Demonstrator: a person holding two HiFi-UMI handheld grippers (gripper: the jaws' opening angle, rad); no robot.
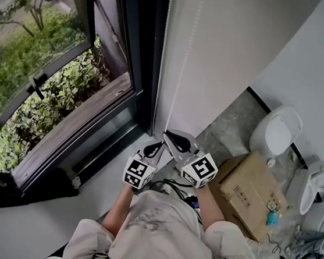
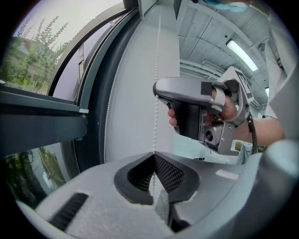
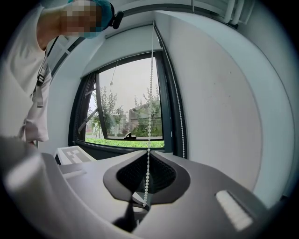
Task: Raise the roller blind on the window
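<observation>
Ok so you're standing right at the dark-framed window [image 1: 123, 39]. Both tools are on the thin white bead chain [image 3: 151, 84] that hangs in front of the white wall strip [image 2: 135, 93] beside the frame.

Your left gripper [image 2: 153, 155] is pinched shut on the chain. Its tips meet right on the beads, and a bit of chain dangles between the mesh pads behind them. Your right gripper [image 3: 148, 153] sits just above it on the same strand and looks closed on it too. From its tips the chain runs straight and taut up toward the top of the window.

My read: that one-above-the-other hold is a hand-over-hand pull. One gripper can hold the tension while the other goes for a fresh bite higher up. A second strand [image 3: 180, 116] runs close along the frame, untouched, which makes sense if only one side of the loop lifts the blind.

As for the roller blind itself, I can't see any fabric over the glass, and the greenery outside shows through wherever the pane is in view. So it's either far up already or rolled at the top out of sight. Can't tell which.

Writing-wise, not much. The cubes [image 1: 139, 173] on the grippers carry black-and-white square markers, no text. The brown cardboard box [image 1: 254, 193] on the floor behind you has small printed symbols, too tiny to read.
</observation>
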